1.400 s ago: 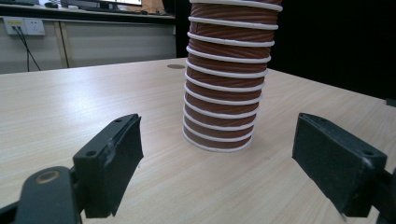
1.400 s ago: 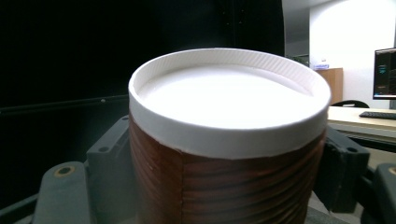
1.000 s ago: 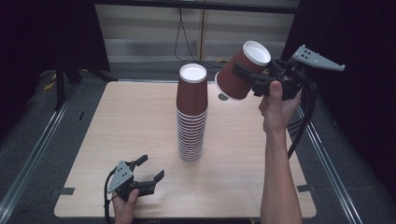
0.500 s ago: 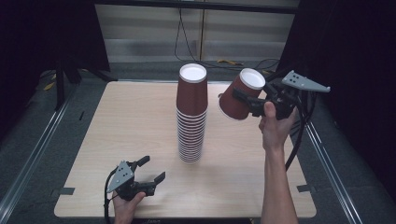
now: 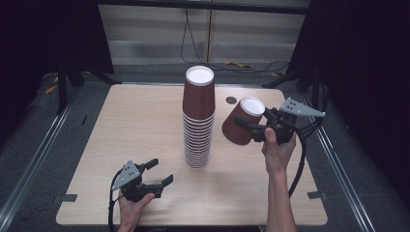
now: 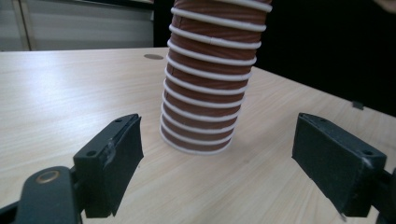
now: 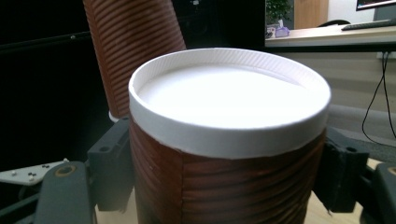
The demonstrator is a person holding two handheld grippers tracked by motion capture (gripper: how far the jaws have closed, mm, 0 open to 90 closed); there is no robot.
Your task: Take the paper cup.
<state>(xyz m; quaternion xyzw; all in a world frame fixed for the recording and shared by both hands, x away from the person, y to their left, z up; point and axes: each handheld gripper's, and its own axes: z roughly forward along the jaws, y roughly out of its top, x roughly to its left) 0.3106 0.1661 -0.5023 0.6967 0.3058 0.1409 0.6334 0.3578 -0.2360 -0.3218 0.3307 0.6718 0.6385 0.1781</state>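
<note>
1. Right of the cup stack (image 5: 198, 121), the right gripper (image 5: 254, 129) pinches a tilted brown paper cup (image 5: 241, 123), ribbed, with a flat white base
2. The stack is a ridged, inverted column on the pale wood table (image 5: 121, 125)
3. Near the stack's foot, the left gripper (image 5: 159, 174) stands with jaws spread on nothing

Lab: dark curtains (image 5: 358, 72), railed floor (image 5: 34, 159), cables (image 5: 193, 43).

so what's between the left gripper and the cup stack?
Nothing: in the left gripper view, bare table runs from the left gripper, jaws apart, to the cup stack.
</note>
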